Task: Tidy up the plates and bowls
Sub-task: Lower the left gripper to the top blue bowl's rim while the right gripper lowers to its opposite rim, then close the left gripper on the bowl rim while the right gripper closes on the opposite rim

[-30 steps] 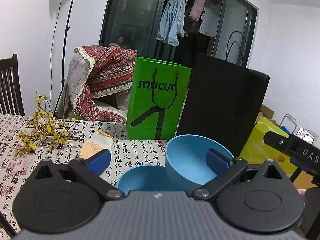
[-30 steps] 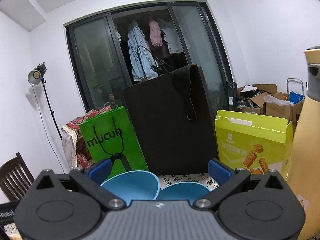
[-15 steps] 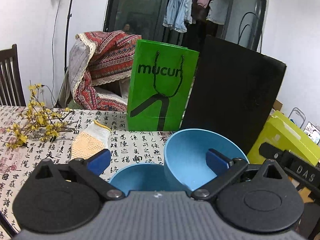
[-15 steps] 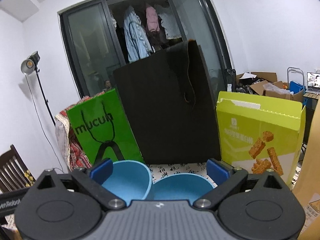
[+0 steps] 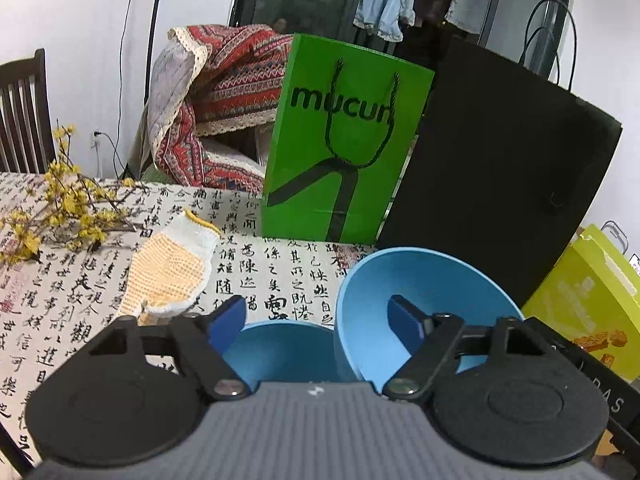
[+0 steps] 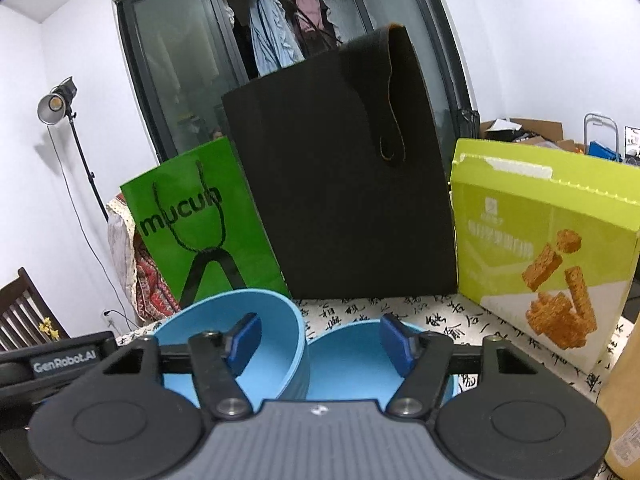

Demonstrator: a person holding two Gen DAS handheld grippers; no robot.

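Note:
A deep blue bowl (image 5: 424, 280) leans in what looks like a wider, shallower blue bowl (image 5: 280, 352) on the calligraphy-print table (image 5: 256, 272). My left gripper (image 5: 316, 326) hangs low over them, its jaws closing. Its right pad (image 5: 404, 324) is inside the deep bowl and its left pad (image 5: 228, 328) is over the shallow one. Neither pad presses on a wall. In the right wrist view the deep bowl (image 6: 276, 312) is at the left and the shallow bowl (image 6: 352, 356) at the right. My right gripper (image 6: 320, 340) straddles the deep bowl's right wall, jaws closing, not touching.
A green paper bag (image 5: 344, 140) and a tall black bag (image 5: 500, 168) stand just behind the bowls. A yellow-green snack box (image 6: 548, 248) and a tan bottle (image 6: 624, 400) are to the right. A knitted glove (image 5: 172, 268) and a flowering twig (image 5: 60, 208) lie to the left.
Both grippers have come forward and down over the bowls, which now look larger. The jaws of both have narrowed. The bowls have not moved.

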